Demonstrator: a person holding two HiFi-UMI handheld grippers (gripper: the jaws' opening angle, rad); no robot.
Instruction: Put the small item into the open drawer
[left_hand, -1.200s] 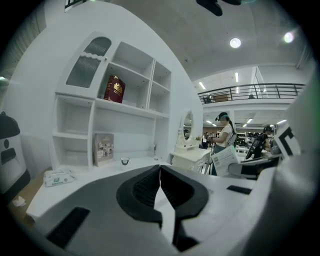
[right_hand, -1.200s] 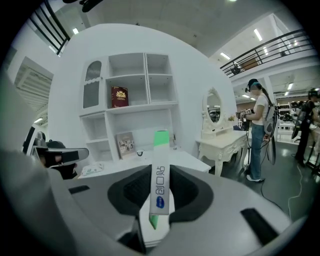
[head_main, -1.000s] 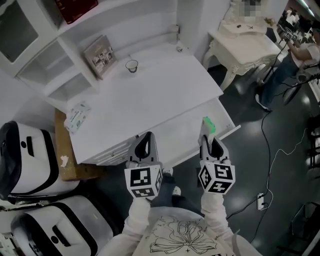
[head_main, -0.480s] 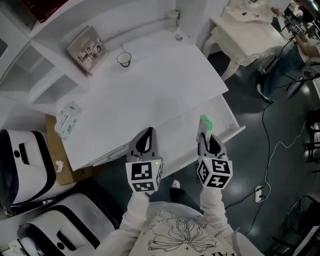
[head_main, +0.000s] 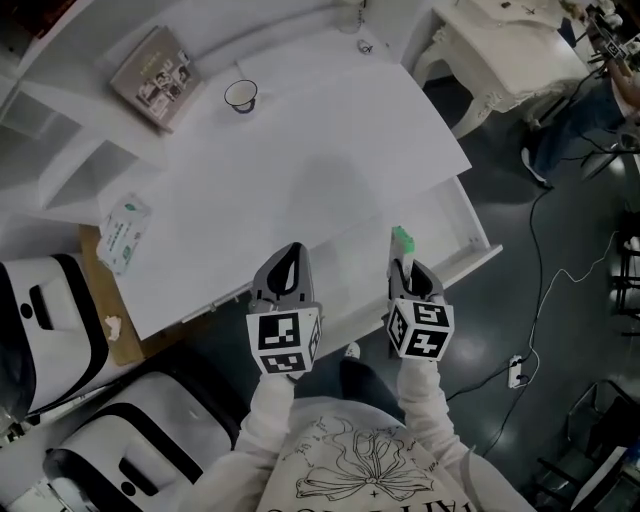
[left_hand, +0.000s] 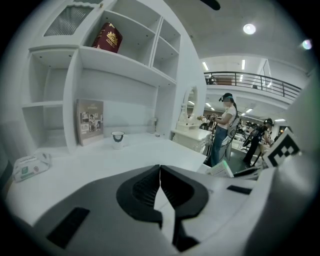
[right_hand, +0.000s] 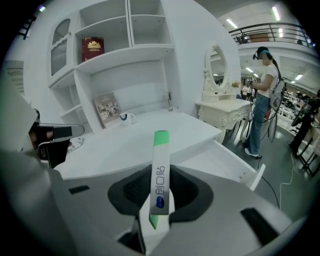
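Note:
A small flat pack (right_hand: 160, 175), white with green ends, stands upright between the jaws of my right gripper (right_hand: 159, 187), which is shut on it. In the head view the pack's green end (head_main: 402, 238) sticks out ahead of the right gripper (head_main: 406, 268), over the front part of the open white drawer (head_main: 455, 215). The drawer (right_hand: 220, 162) is pulled out from under the white desk top (head_main: 300, 170). My left gripper (head_main: 286, 280) hovers at the desk's front edge; its jaws (left_hand: 160, 172) are shut with nothing between them.
On the desk stand a small cup (head_main: 240, 95), a booklet (head_main: 152, 76) against the shelves and a tissue pack (head_main: 122, 232). A white dressing table (head_main: 520, 50) is at the right. A person (right_hand: 262, 95) stands beyond it; cables (head_main: 530, 300) lie on the dark floor.
The view has shifted, so the desk and drawer sit higher and closer in the head view. Both grippers keep their places beside each other; the right one still holds the pack.

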